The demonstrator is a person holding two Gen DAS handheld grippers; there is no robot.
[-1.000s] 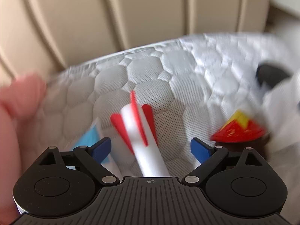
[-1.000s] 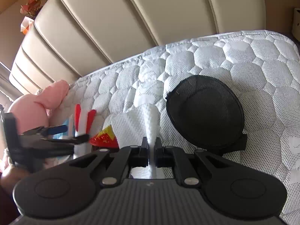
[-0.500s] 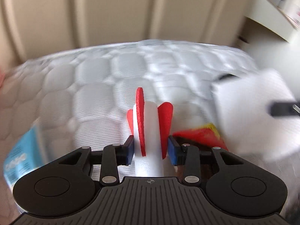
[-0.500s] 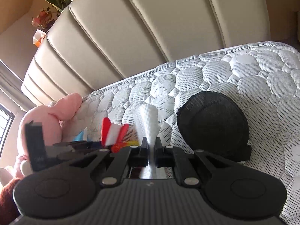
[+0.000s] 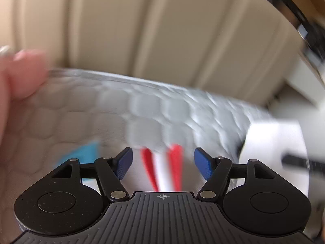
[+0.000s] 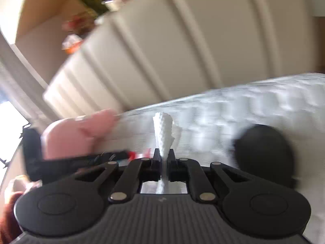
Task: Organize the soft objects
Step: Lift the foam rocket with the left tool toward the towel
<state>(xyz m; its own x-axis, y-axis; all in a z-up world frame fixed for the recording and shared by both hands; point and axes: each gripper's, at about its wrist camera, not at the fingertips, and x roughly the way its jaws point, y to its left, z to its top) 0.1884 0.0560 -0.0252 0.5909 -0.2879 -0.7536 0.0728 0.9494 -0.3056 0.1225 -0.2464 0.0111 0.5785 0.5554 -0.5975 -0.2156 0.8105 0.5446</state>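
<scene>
Quilted white cloth mattress (image 6: 254, 99), hexagon-stitched, matt. Cream padded headboard (image 6: 182, 40), smooth, leather-like sheen. White embossed paper towel (image 6: 163, 130), dimpled. Pink plush toy (image 6: 77, 134), soft. Black mesh pouch (image 6: 264, 152), matt.

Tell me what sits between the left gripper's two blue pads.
In the left wrist view, the white toy with red fins lies between the opening left gripper's blue pads, touching neither.

Half a second ago the left gripper (image 5: 163, 163) pinched the white foam rocket (image 5: 162, 168) by its red fins; now its jaws are opening, blue pads (image 5: 124, 162) clear of it, at nine and three o'clock.
</scene>
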